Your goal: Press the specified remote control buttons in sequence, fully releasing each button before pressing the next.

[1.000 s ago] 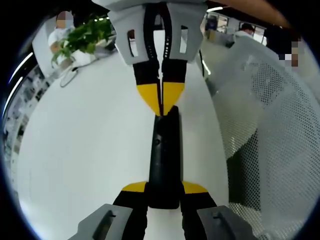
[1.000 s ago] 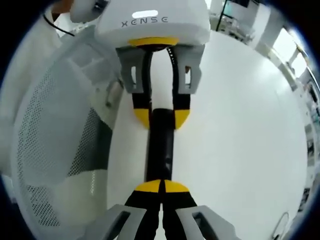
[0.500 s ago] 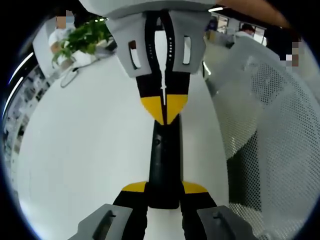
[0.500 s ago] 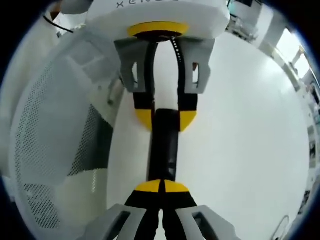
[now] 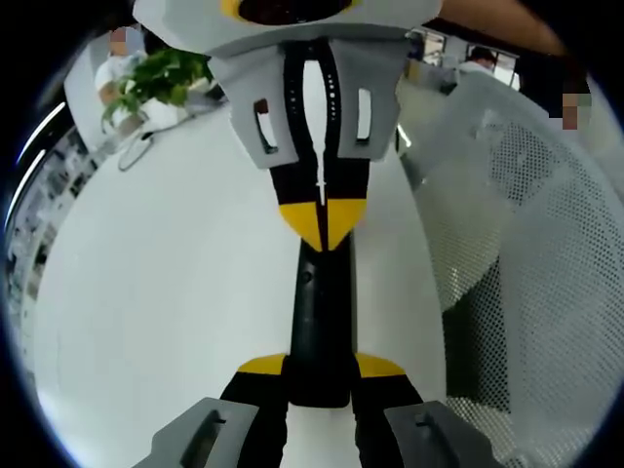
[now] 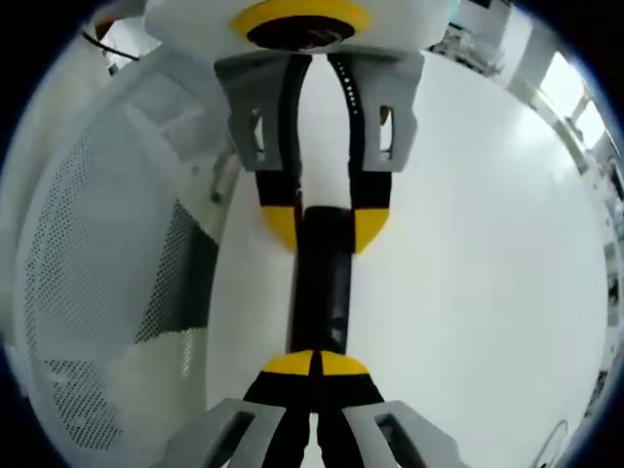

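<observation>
A slim black remote control (image 5: 322,312) lies lengthwise above the white table (image 5: 166,292). My left gripper (image 5: 320,369) is shut on its near end, one yellow fingertip on each side. My right gripper (image 5: 320,222) comes in from the top of the left gripper view, jaws shut. Its joined yellow tips sit on the remote's top face, past its middle. In the right gripper view, the right gripper (image 6: 314,363) is shut with its tips against the remote control (image 6: 320,292). Beyond them the left gripper (image 6: 327,229) clamps the far end. The buttons under the tips are hidden.
A white mesh chair (image 5: 526,244) stands close beside the table, also seen as the mesh chair (image 6: 97,253) in the right gripper view. A green potted plant (image 5: 161,78) and a cable lie at the table's far edge, with seated people beyond.
My right gripper, still shut, has slid along the remote toward the left gripper, and the two grippers are now closer together. The left gripper keeps the same hold on the remote.
</observation>
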`<state>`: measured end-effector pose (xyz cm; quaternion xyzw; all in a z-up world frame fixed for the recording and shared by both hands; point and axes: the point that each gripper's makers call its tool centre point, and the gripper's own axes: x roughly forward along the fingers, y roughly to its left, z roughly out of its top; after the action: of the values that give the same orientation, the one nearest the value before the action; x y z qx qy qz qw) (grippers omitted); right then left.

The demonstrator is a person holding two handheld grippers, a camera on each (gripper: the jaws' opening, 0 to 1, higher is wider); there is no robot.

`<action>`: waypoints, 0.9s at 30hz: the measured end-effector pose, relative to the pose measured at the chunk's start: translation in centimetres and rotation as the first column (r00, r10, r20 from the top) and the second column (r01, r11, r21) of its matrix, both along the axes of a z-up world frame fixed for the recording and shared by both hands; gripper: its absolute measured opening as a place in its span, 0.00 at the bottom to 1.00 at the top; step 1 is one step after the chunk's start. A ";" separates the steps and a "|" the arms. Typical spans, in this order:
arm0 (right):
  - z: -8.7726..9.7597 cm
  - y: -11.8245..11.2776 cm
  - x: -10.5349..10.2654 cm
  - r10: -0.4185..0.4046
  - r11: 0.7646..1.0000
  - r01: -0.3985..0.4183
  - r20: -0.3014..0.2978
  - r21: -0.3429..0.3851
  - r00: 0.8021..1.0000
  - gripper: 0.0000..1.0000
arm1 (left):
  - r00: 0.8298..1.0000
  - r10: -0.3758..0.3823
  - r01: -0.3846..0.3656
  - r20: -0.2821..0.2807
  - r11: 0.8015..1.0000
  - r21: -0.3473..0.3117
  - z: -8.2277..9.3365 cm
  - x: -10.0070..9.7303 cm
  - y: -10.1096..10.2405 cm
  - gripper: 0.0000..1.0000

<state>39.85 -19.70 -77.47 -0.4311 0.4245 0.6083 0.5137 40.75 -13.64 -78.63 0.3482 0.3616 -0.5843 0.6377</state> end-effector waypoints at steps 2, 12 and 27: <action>0.0 0.0 0.0 -0.002 1.000 0.002 -0.001 -0.001 1.000 0.00 | 1.000 0.000 0.000 -0.001 1.000 0.000 0.0 0.0 0.0 0.23; -0.2 -0.1 0.2 0.001 1.000 -0.001 -0.005 -0.017 1.000 0.00 | 1.000 -0.001 0.001 -0.002 1.000 -0.001 0.1 -0.1 -0.1 0.23; -0.1 -0.1 0.2 0.007 1.000 -0.007 -0.001 -0.015 1.000 0.00 | 1.000 -0.003 0.003 -0.003 1.000 -0.002 0.2 -0.1 -0.1 0.23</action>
<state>40.10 -19.84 -77.59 -0.4361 0.4277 0.6073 0.5081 40.64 -13.76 -78.41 0.3472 0.3614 -0.5862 0.6365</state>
